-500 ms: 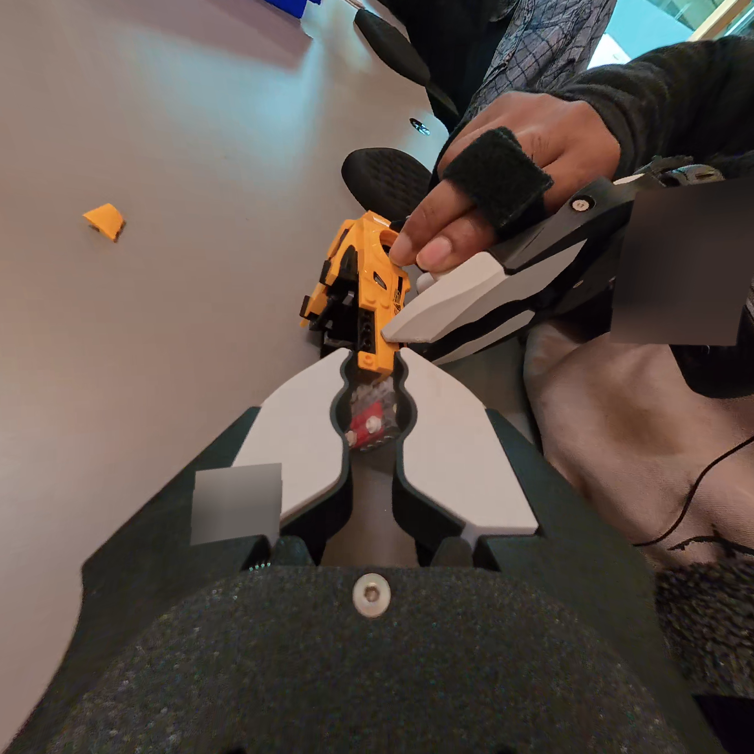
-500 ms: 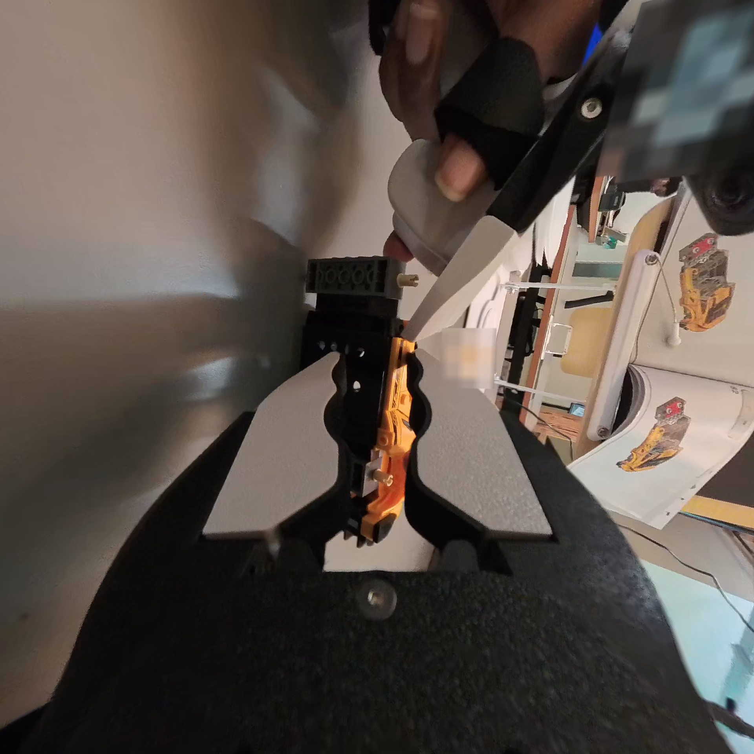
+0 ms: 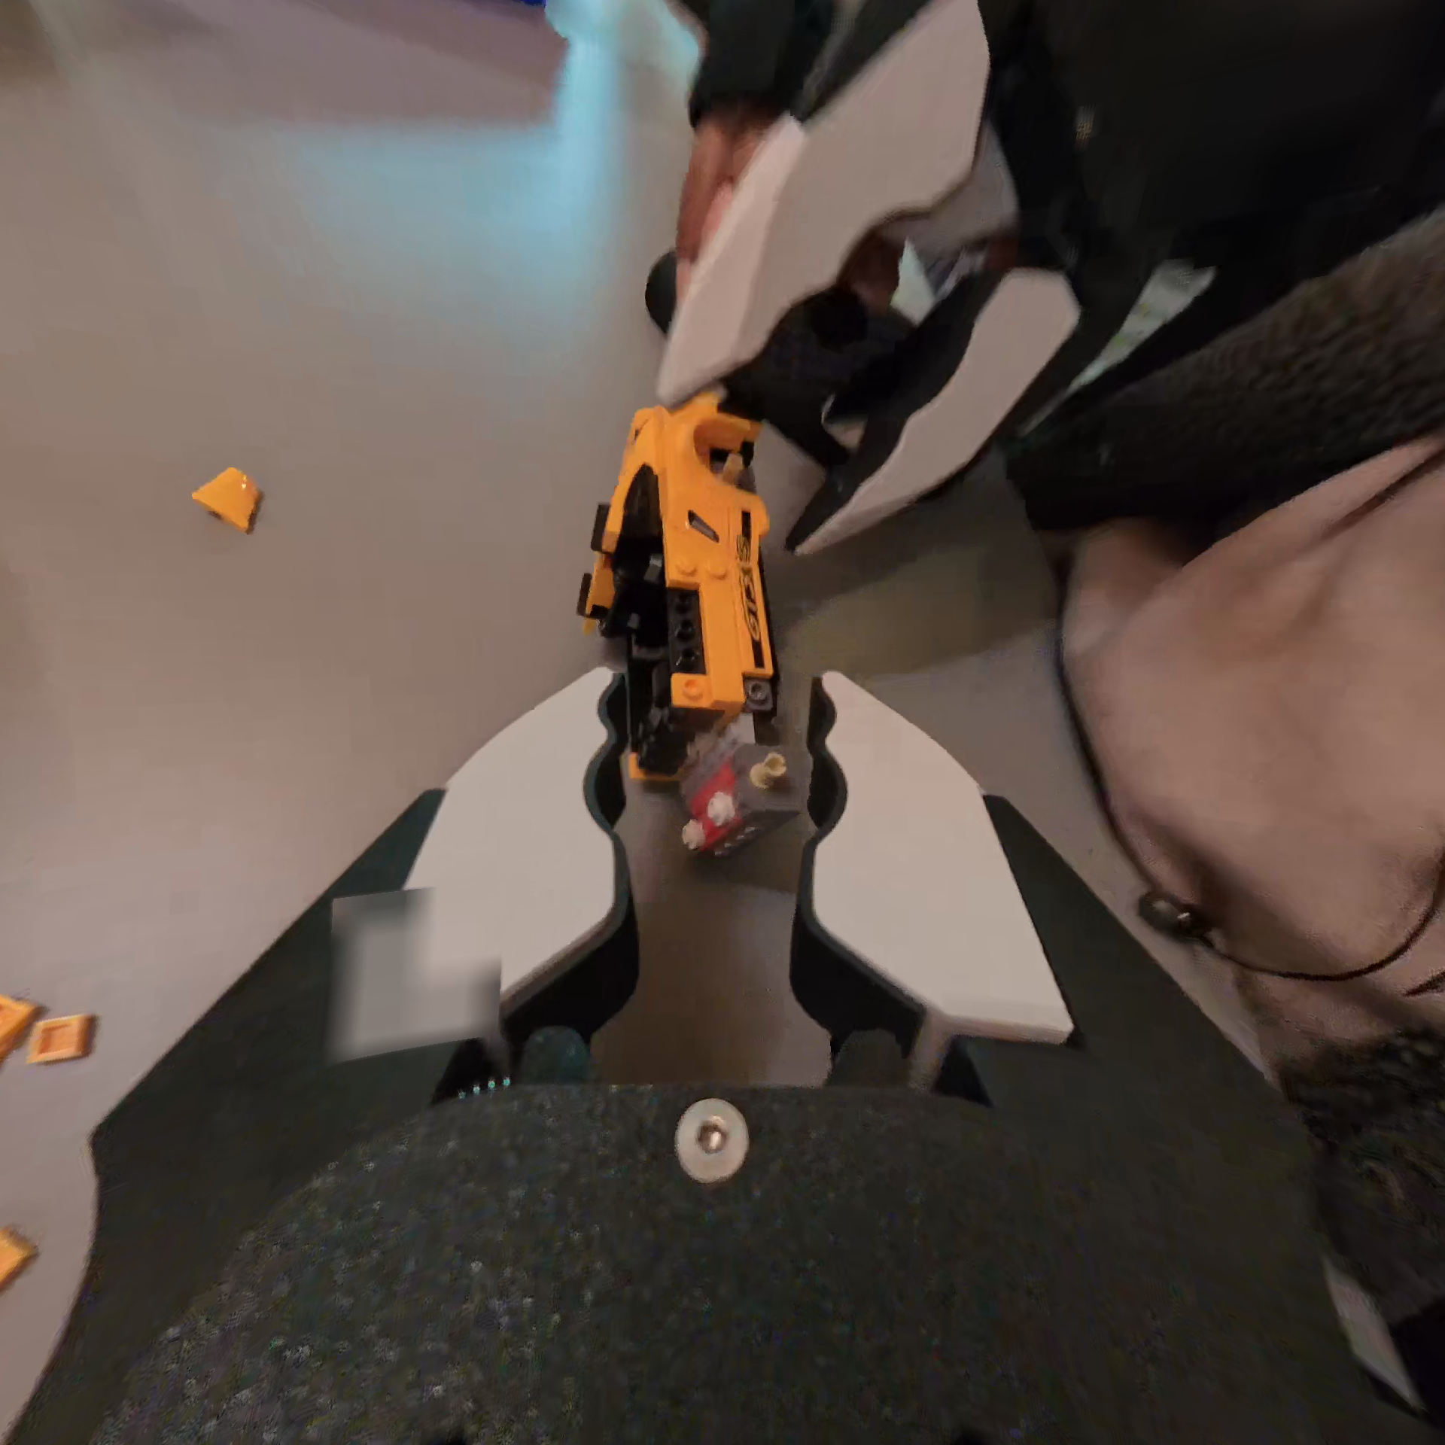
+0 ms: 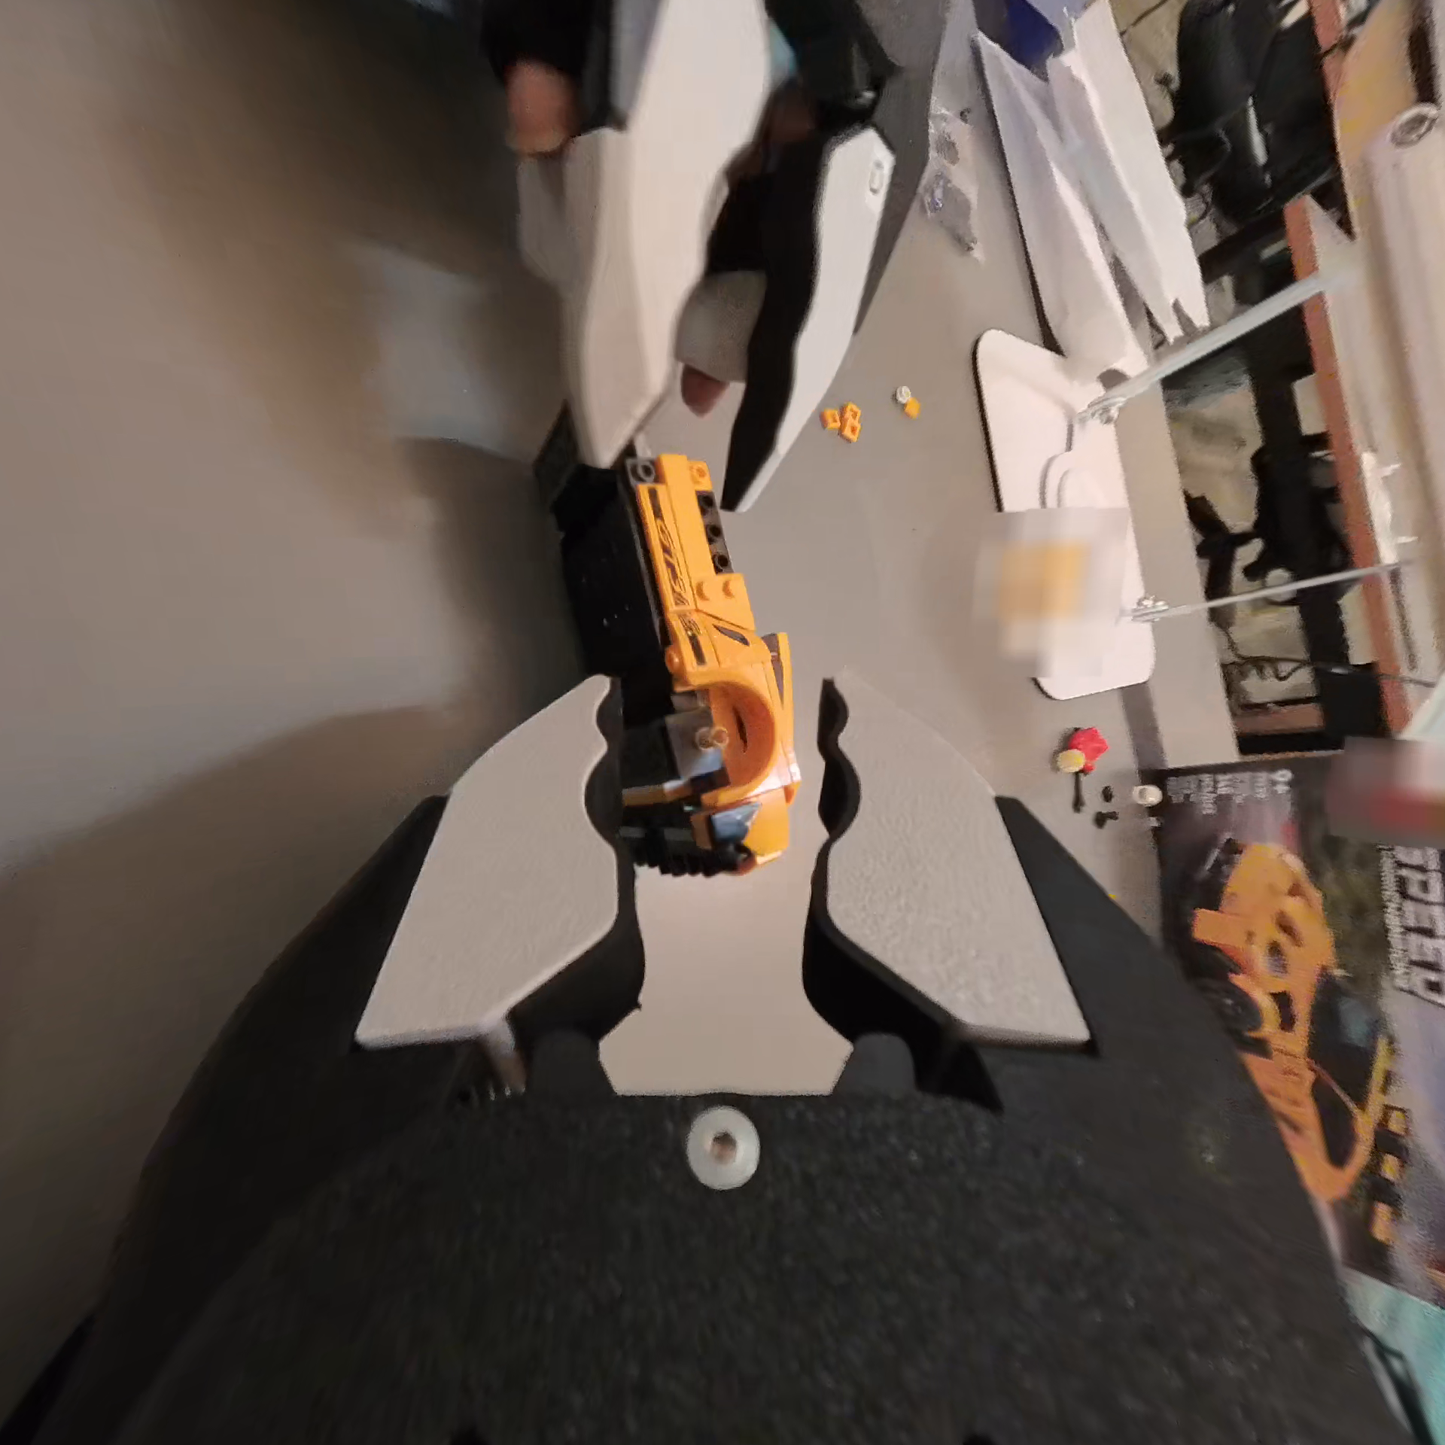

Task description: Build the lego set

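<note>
Both fingers spread since earlier; toy car (image 3: 688, 579) freed, blurred.

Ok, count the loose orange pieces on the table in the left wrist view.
4: a wedge left of the car model; a flat tile at the left edge; a cut-off piece beside it; an edge piece lower down. Others may lie out of frame.
</note>
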